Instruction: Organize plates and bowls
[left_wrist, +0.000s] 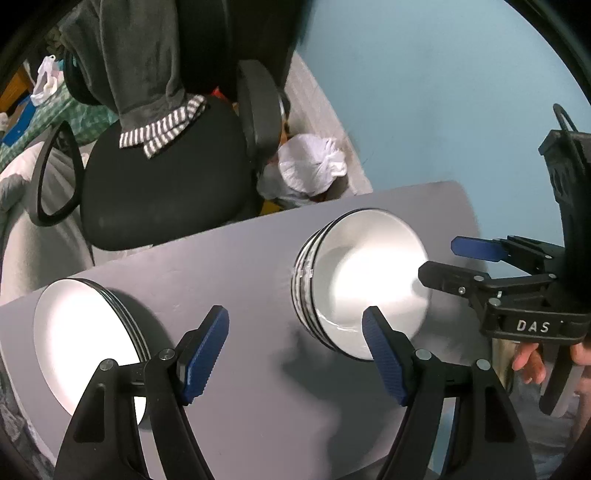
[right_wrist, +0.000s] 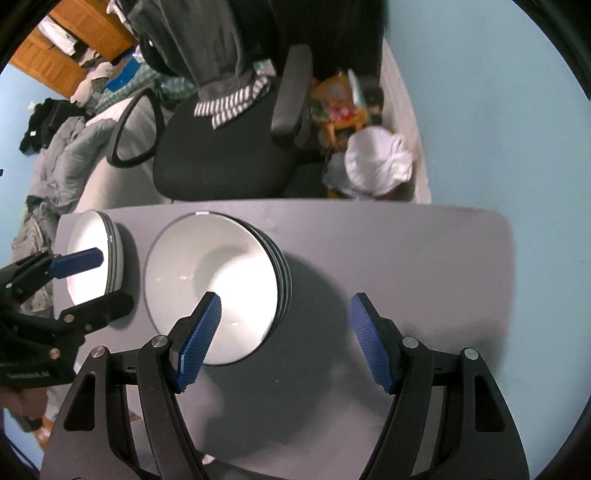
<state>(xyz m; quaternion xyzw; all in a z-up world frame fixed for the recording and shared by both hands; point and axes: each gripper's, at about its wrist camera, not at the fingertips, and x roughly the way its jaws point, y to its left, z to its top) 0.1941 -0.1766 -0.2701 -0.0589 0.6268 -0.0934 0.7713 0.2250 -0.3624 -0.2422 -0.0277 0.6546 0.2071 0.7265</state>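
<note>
Two neat stacks already stand on the grey table (right_wrist: 406, 258), the plates (left_wrist: 85, 339) near its left end and the bowls (right_wrist: 214, 288) just beside them, so we judge the sorting nearly done or not yet begun. Our left gripper (left_wrist: 295, 354) and right gripper (right_wrist: 284, 339) hang wide open and hold nothing. Behind are a black office chair (right_wrist: 221, 147), laundry and a blue wall.
</note>
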